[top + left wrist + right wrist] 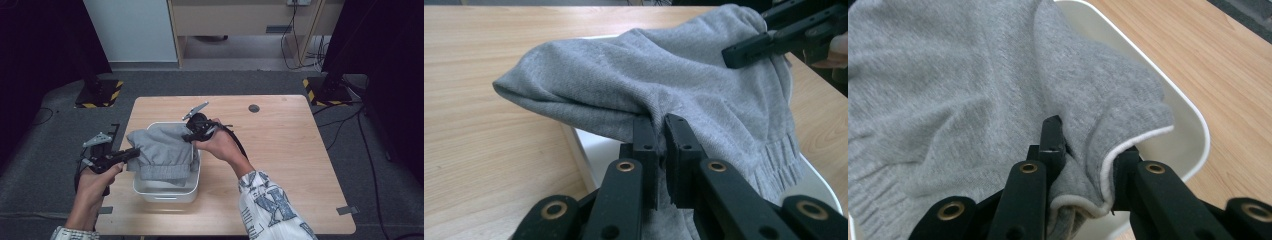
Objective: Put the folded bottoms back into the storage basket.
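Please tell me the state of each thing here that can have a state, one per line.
grey garment: folded, held over the tub by both grippers.
white tub: upright, open-topped, on the table.
left gripper: shut on the garment's fold.
right gripper: shut on the garment's white-lined edge.

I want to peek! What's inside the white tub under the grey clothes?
The grey garment covers most of the white tub. Only bare white wall shows beneath; anything deeper is hidden by cloth.
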{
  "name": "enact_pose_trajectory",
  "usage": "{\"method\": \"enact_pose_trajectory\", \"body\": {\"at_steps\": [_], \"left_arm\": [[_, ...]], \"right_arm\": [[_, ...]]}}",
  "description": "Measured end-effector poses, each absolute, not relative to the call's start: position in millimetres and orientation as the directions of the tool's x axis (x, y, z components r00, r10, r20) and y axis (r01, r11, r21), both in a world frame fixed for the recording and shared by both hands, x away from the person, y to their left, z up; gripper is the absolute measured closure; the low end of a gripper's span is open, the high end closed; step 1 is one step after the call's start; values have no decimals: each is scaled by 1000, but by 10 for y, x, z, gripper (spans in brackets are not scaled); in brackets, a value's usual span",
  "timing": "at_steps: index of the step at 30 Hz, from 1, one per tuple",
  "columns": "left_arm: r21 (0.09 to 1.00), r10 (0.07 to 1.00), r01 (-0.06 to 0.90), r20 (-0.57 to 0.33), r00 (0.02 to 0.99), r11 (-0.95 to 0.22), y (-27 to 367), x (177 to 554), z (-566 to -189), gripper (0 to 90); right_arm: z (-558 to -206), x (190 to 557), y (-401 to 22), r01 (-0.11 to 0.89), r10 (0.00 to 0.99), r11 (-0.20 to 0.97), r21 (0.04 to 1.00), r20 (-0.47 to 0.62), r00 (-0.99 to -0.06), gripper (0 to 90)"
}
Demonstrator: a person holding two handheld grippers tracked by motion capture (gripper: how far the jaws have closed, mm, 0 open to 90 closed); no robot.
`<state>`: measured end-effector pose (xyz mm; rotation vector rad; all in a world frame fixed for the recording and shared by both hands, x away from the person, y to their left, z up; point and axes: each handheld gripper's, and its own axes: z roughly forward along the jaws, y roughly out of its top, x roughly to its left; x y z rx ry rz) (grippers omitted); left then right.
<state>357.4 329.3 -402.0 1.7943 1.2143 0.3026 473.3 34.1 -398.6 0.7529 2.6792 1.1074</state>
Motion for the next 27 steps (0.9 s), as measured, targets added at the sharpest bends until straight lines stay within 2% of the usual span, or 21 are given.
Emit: {"method": "enact_pose_trajectory", "body": {"at_steps": [5, 7, 9, 10, 11, 12, 14, 15, 16, 19, 22, 27], "left_arm": [[784, 829, 613, -277, 485, -97, 3253, 3586, -4052, 843], [765, 834, 633, -267, 482, -120, 3238, 3605, -4090, 820], [758, 849, 639, -248, 466, -129, 3229, 3622, -4124, 642], [758, 849, 639, -248, 466, -129, 3229, 3622, -4124, 531], [769, 862, 624, -217, 459, -139, 3227, 3629, -4135, 531], [777, 865, 613, -202, 460, -145, 3227, 3632, -4139, 363], [792, 867, 594, -188, 462, -144, 3211, 3649, -4143, 279], [792, 867, 594, -188, 462, -144, 3211, 3649, -4143, 261], [793, 872, 587, -166, 461, -160, 3185, 3657, -4141, 248], [794, 873, 582, -150, 464, -173, 3151, 3668, -4138, 225], [793, 887, 582, -127, 445, -178, 3101, 3684, -4125, 100], [792, 887, 581, -115, 447, -190, 3071, 3686, -4111, 50]], "right_arm": [[-3995, 4729, 273, 403, 511, 599, 692, 58, -858, 747], [-4004, 4720, 242, 408, 508, 600, 688, 66, -859, 676], [-4030, 4717, 217, 406, 512, 607, 683, 55, -857, 466], [-4030, 4717, 217, 406, 512, 607, 683, 55, -857, 466], [-4041, 4720, 193, 414, 525, 609, 677, 48, -850, 402], [-4065, 4730, 115, 424, 544, 599, 679, 43, -838, 263], [-4074, 4747, 27, 428, 567, 582, 692, 32, -823, 168], [-4074, 4747, 27, 428, 567, 582, 692, 32, -823, 168], [-4075, 4762, -47, 440, 595, 561, 701, 28, -803, 119], [-4063, 4763, -101, 436, 610, 541, 719, 22, -792, 105], [-4045, 4763, -139, 446, 611, 533, 719, 37, -791, 89], [-4033, 4768, -154, 440, 612, 519, 733, 41, -790, 84]]}}
